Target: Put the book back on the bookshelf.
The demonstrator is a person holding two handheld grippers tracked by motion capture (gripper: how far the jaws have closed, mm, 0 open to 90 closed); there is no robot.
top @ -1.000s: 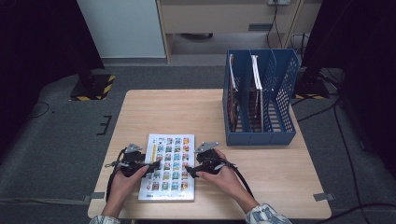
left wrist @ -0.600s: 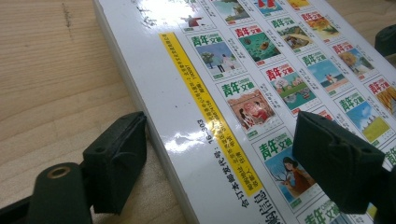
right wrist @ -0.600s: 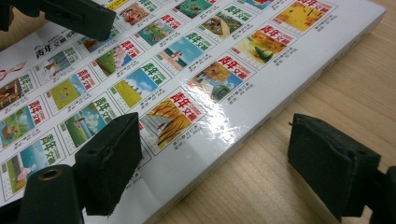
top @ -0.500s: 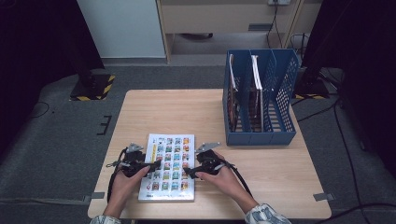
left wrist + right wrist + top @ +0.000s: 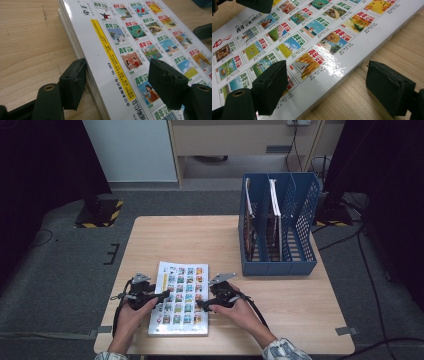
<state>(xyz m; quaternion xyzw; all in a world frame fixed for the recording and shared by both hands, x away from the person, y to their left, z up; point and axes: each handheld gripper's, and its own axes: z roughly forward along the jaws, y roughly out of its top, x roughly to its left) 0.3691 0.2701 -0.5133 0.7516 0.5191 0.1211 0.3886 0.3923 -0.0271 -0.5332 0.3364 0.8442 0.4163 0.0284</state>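
Moved: your left claw (image 5: 161, 296) jaws have just been closing astride the magazine's (image 5: 181, 296) left edge, not yet gripping.
Right claw (image 5: 201, 303): released, straddling its right edge.
Magazine: flat, near tabletop (image 5: 175, 237).
File rack (image 5: 280, 227): far right, books (image 5: 273, 215) upright inside.

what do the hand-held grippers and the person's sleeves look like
Both the left hand-held gripper and right hand-held gripper are black, with blocky matte black jaws, a grey three-cornered plate on top and a trailing black cable. The sleeves look light and patterned.
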